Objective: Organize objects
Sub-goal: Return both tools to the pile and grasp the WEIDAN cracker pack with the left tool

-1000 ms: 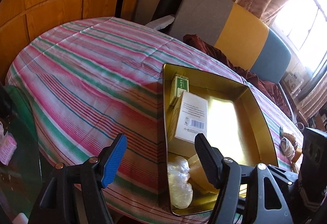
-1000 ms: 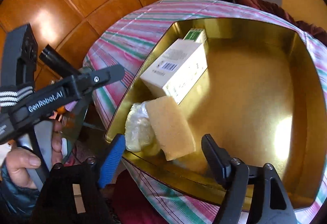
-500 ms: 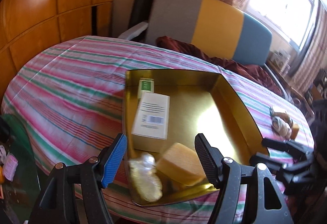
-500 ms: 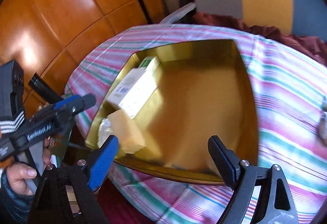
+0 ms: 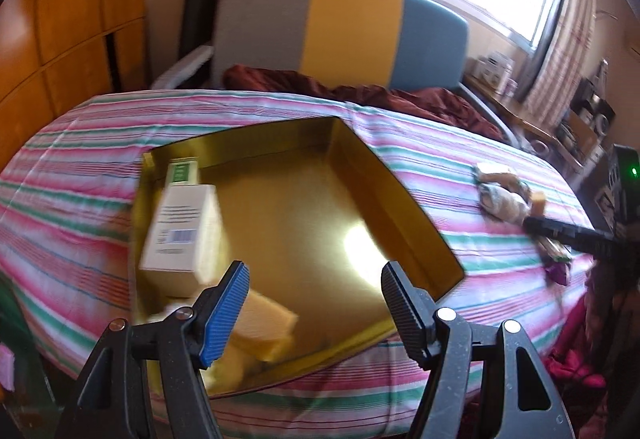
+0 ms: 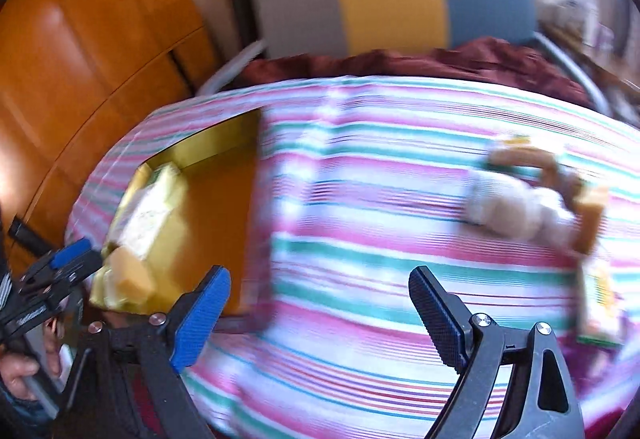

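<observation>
fingers (image 5: pixel 230 303) above gold tray (image 5: pixel 404 195) with boxes (image 5: pixel 180 229), perhaps sponge (image 5: pixel 262 323)

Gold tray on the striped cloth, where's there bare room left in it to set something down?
The gold tray is bare across its middle and right side, from the white box over to the right wall. The left side is crowded: the small green box, the white box, and the yellow sponge at the near left corner. Striped cloth between tray and the snack pile is also free.

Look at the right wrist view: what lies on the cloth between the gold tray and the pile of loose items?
Nothing. Between the gold tray and the pile of loose items, only bare striped tablecloth shows. The left wrist view agrees.
</observation>
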### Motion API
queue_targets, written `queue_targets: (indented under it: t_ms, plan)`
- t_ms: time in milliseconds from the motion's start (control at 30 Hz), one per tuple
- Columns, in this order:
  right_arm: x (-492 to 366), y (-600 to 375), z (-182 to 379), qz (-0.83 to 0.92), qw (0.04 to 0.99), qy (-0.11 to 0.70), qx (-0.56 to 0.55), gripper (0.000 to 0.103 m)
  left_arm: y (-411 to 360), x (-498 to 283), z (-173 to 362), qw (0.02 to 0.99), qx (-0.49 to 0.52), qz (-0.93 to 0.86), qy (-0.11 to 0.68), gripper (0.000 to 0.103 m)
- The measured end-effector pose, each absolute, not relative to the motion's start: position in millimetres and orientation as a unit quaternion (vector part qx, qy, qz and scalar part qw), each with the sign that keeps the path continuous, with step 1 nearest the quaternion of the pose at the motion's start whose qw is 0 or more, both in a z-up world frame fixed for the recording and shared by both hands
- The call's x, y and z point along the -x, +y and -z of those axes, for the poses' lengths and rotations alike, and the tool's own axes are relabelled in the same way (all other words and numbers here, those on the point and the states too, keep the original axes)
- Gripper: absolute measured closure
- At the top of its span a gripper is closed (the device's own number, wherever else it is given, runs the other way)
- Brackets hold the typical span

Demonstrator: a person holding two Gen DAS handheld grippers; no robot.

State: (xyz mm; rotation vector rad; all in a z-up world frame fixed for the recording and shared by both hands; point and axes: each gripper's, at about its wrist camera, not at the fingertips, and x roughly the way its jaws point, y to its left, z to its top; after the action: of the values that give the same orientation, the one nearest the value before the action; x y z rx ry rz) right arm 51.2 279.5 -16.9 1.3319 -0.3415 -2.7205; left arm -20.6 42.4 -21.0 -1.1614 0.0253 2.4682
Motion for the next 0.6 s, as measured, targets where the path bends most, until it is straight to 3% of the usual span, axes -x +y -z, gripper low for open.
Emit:
queue_targets:
  t_ms: [367,600]
  plan:
    - [-107,464,8,0.873,-0.184,-0.247,-0.377,0.008,120,7,33,0.303,0.444,-0.842,0.053,0.034]
    - [-138,525,52,0.810,-0.224,-0.412,-0.351,0.008,192,1,44,0.382,0.473,-0.790,0.075,0.034]
